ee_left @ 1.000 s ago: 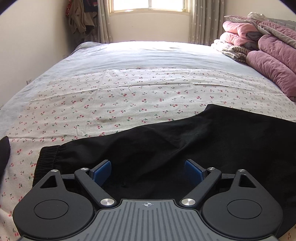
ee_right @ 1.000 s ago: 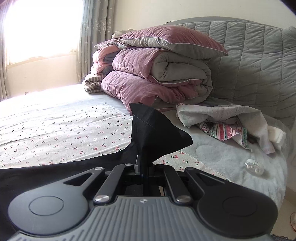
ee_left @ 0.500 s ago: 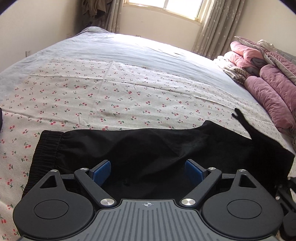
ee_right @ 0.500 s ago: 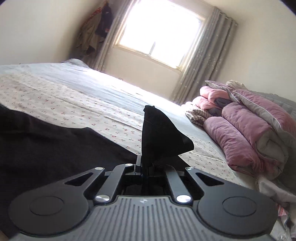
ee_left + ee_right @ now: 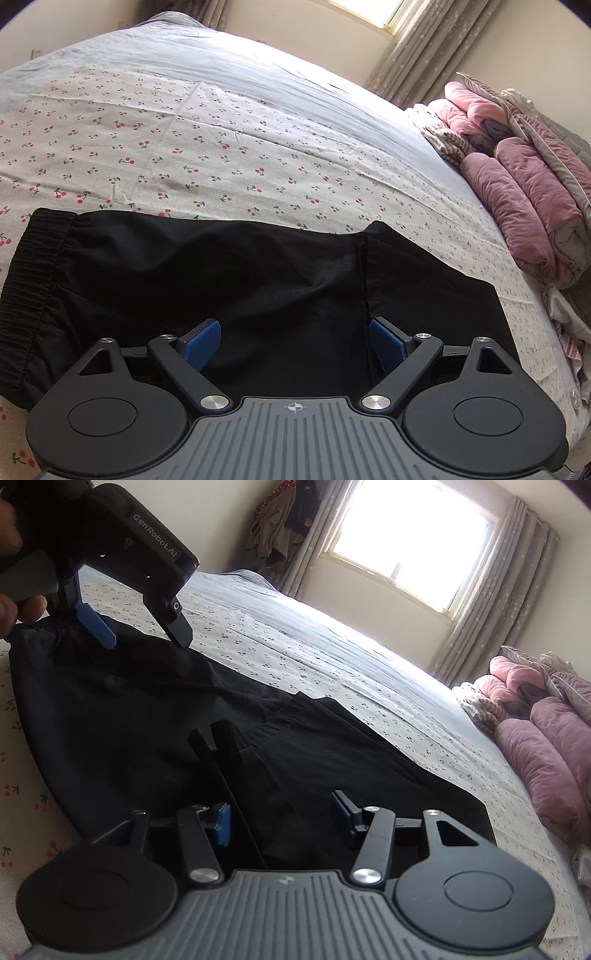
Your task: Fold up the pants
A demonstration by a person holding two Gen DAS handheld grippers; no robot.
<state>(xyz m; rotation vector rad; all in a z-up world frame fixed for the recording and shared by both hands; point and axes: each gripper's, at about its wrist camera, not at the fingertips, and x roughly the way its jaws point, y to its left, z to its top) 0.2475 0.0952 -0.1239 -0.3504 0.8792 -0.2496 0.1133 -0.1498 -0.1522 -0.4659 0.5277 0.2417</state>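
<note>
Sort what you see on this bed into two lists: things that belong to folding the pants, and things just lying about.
Belongs to the job:
- black pants, spread on the bed
- left gripper, jaws wide above them
- right gripper, jaws just been opening, a fabric edge standing loose between them

Just lying about:
- cherry-print sheet
- pile of pink quilts
- clothes hanging by the curtain

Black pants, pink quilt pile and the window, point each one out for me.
Black pants (image 5: 229, 280): left wrist view, middle of the flat cloth.
Pink quilt pile (image 5: 524, 206): left wrist view, lower purple-pink roll.
Window (image 5: 413, 542): right wrist view, bright pane.
</note>
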